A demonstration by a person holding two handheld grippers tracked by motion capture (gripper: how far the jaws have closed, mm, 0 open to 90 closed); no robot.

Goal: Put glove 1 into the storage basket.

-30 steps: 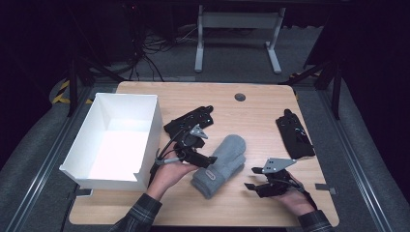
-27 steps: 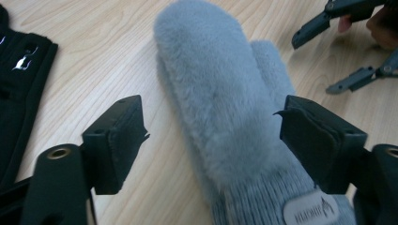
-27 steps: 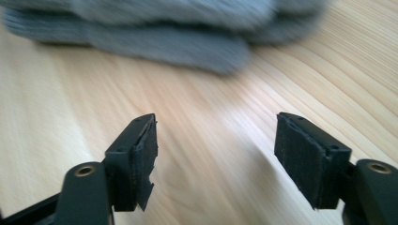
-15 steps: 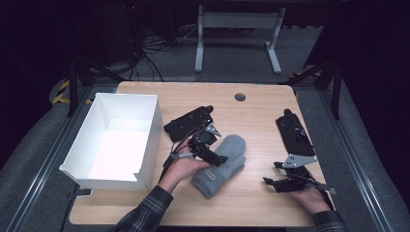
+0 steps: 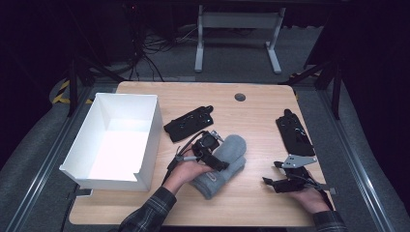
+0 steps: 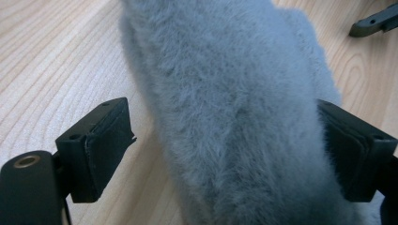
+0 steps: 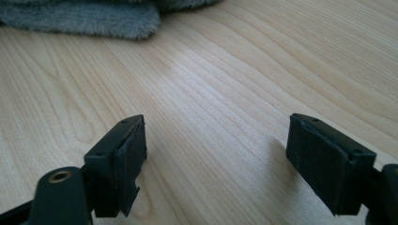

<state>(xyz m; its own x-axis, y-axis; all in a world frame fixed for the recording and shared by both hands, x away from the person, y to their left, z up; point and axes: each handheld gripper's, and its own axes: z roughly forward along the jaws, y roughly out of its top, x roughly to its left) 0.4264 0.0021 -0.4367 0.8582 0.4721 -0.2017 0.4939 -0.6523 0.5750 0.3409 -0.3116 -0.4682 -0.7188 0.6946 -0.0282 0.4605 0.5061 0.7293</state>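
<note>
A grey fuzzy mitten (image 5: 231, 153) lies at the table's middle, cuff toward me. My left gripper (image 5: 212, 155) hovers over it, open, with its jaws astride the mitten (image 6: 234, 117). In the left gripper view the right-hand jaw touches the fleece and the left-hand jaw stands clear of it. My right gripper (image 5: 270, 174) rests low at the front right, open, with bare wood between its jaws (image 7: 220, 154). The mitten's edge (image 7: 94, 18) lies well ahead of it.
A white open box (image 5: 151, 130) stands at the left of the table. One black glove (image 5: 189, 123) lies just behind the mitten, and a second black glove (image 5: 294, 133) lies along the right edge. A round cable hole (image 5: 240, 97) sits at the back.
My left gripper has slid forward and right onto the mitten. The right gripper has drawn back to the right, away from the mitten. The mitten has stayed in place.
</note>
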